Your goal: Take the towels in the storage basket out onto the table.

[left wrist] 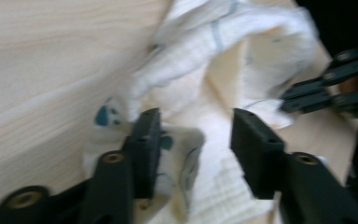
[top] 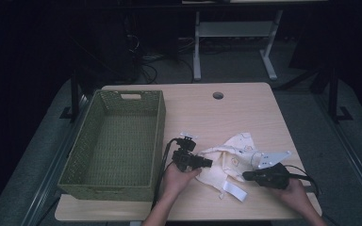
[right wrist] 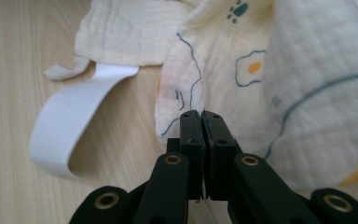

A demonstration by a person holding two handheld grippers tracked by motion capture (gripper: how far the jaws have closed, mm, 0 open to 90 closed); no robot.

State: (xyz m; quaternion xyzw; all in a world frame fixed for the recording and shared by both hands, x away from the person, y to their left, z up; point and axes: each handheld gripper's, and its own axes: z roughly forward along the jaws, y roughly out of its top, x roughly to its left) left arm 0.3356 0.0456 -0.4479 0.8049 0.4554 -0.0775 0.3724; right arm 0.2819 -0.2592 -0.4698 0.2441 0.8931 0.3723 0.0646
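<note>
At the near edge of the wooden table (top: 264, 110), two hand-held grippers are seen working on a small cream baby garment (top: 231, 157) printed with blue outlines and orange spots, which lies crumpled between them on the right half of the table. The right gripper (right wrist: 200, 116) is pressed fully together at the hem of the garment; a thin edge of the cloth seems to be pinched there, although this cannot be told with certainty. The left gripper (left wrist: 193, 135) is held about half open, with folds of the cloth lying between its jaws and not yet squeezed. A white strap (right wrist: 70, 121) curls loose from the garment near the front. The fabric is judged to be light, soft and limp, so it will sag and drag when lifted; a doubled fold or seam is judged a better place to grip than a single layer. Farther left, a green woven basket (top: 158, 141) stands empty.
</note>
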